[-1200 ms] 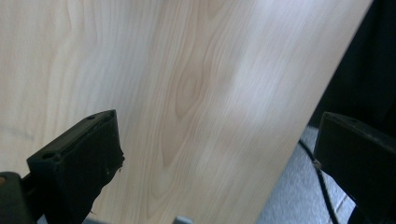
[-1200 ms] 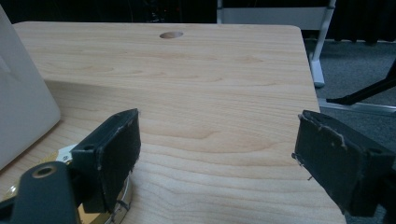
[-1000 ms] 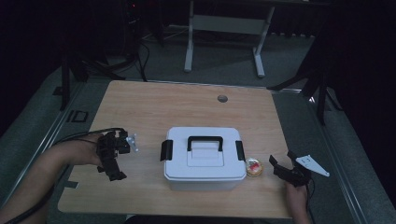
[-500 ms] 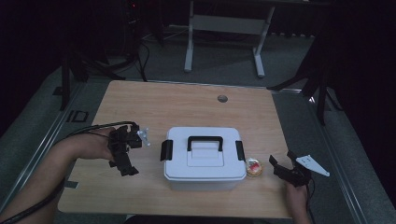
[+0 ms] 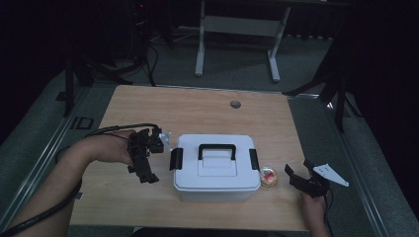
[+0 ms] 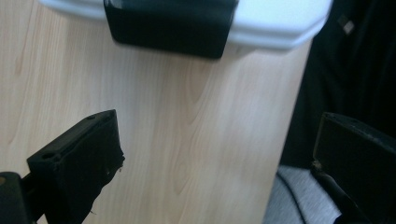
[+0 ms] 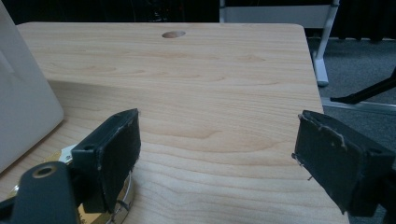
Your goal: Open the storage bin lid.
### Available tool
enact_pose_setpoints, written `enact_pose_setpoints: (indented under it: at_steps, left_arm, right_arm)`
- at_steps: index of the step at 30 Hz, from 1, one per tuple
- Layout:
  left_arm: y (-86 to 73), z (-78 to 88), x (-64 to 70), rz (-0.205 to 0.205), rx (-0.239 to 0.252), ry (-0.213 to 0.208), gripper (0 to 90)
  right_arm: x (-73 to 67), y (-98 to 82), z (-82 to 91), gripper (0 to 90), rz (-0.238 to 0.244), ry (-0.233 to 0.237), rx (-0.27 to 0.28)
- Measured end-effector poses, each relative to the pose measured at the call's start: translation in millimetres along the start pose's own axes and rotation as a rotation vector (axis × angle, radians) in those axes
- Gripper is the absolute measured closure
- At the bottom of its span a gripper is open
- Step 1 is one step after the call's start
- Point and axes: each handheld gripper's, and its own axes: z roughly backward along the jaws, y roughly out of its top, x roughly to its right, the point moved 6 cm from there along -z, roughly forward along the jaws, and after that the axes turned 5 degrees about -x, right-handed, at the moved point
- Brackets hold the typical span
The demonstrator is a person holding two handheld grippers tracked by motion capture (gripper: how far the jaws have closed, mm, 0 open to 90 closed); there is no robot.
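1. In the high view we see a white storage box (image 5: 216,168) sitting near the front edge of the wooden worktop (image 5: 197,113), roughly at its middle. It has a flat lid, a black carry handle (image 5: 217,148) lying on top, and a black latch (image 5: 176,158) on each short side. Our left hand-held gripper (image 5: 146,165) hovers just beside the left latch, jaws spread and holding nothing. Our right hand-held gripper (image 5: 302,178) rests near the front right corner, also released and empty. Between it and the box lies a small round tin (image 5: 269,177) with a red-and-white top, just beside the box wall. A round cable hole (image 5: 235,104) lies well behind the box.

2. In the left gripper view we look between the two parted jaws at the left latch (image 6: 170,25) under the white lid rim (image 6: 275,32). Bare wood lies between the jaws and the latch.

3. In the right gripper view the jaws stand wide apart over bare wood. The box wall (image 7: 23,112) fills the left edge, and the tin (image 7: 119,200) sits partly hidden behind the left jaw.
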Motion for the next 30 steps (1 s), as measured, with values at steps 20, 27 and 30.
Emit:
enact_pose_setpoints:
  at_steps: [20, 27, 30]
  left_arm:
    - [50.7, -6.4, -3.9, -0.079, -0.038, 0.017, 0.3]
    - [66.0, -13.2, -9.0, -0.101, -0.065, 0.031, 0.3]
    - [73.7, -18.7, -11.2, -0.106, -0.08, 0.021, 0.3]
  right_arm:
    - [-0.1, 0.0, -0.3, 14.1, 0.0, 0.001, -0.003]
    - [-0.1, 0.0, -0.3, 14.0, 0.0, 0.0, -0.002]
    - [-0.2, -0.1, -0.2, 14.1, 0.003, -0.002, -0.003]
